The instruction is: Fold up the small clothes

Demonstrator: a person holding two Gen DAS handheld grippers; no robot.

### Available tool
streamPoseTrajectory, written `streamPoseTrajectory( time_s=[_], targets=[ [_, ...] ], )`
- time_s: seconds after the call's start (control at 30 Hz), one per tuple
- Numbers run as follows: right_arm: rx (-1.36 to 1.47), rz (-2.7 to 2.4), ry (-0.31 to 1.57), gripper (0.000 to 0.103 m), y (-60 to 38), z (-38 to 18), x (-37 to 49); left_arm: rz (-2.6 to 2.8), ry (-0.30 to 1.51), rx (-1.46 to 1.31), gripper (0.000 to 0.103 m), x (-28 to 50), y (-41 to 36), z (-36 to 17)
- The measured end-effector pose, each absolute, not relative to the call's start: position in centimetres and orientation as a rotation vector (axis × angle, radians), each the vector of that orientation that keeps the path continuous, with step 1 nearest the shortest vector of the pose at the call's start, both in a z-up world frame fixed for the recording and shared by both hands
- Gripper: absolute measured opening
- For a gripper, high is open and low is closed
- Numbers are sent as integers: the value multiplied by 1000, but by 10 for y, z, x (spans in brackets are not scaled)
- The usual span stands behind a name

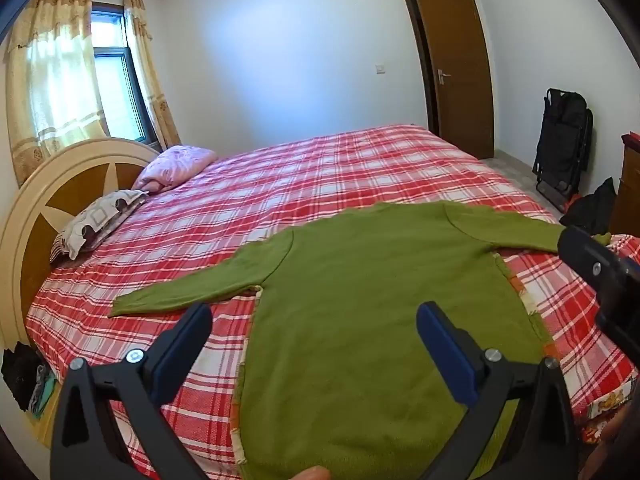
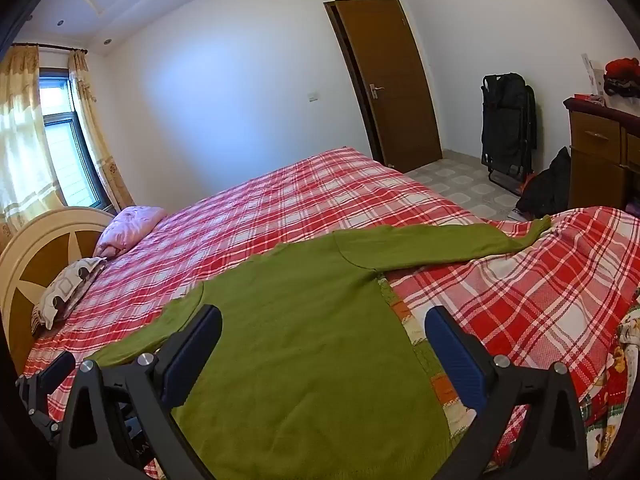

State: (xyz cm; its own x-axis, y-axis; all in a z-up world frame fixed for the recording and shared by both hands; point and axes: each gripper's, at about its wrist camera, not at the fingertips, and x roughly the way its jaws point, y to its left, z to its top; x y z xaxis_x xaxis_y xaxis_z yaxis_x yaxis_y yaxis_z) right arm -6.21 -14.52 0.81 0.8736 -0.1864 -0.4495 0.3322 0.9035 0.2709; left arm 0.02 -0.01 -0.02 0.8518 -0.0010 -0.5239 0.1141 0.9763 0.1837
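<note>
**Green sweater spread flat on a plaid-covered bed, both grippers wide**

One green sweater point(image 1: 360, 320) of a fine, matte knit is seen laid flat on the near part of the bed, its body smooth and its two long sleeves stretched outward to either side. Along its right edge a strip of a paler patterned fabric with orange patches point(image 2: 416, 344) is seen just under it. The bed is covered by a red-and-white plaid bedspread point(image 1: 320, 172) of a coarse woven texture, lightly creased at the near right corner.

The left gripper point(image 1: 314, 316) is held above the sweater's lower body with its jaws spread wide; nothing is gripped between its two blue-padded fingers. The right gripper point(image 2: 322, 320) is likewise spread wide over the sweater's right side, and nothing is held.

At the head of the bed, a rounded cream headboard with brown wood panels point(image 1: 52, 208) is seen, and two pillows lie against it: one patterned with grey squares point(image 1: 96, 220), one of crumpled pink cloth point(image 1: 176, 166). A brown wooden door point(image 2: 392, 80), a black folded chair point(image 2: 508, 124) and a wooden cabinet point(image 2: 596, 152) are seen beyond.
</note>
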Motion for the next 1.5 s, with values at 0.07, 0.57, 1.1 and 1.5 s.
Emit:
streamPoseTrajectory(
  time_s=[0.07,0.57,1.1,1.5],
  targets=[
    [350,-276,431,102,-145,7,-61,-58,543,215,103,0,0,-1],
    [339,-280,449,102,-145,1,-57,-96,633,162,103,11,10,-10],
    [334,-280,454,102,-145,0,-57,-94,642,143,103,14,13,-13],
    [329,-291,467,102,-146,-4,-54,-98,645,142,103,13,12,-16]
  ],
)
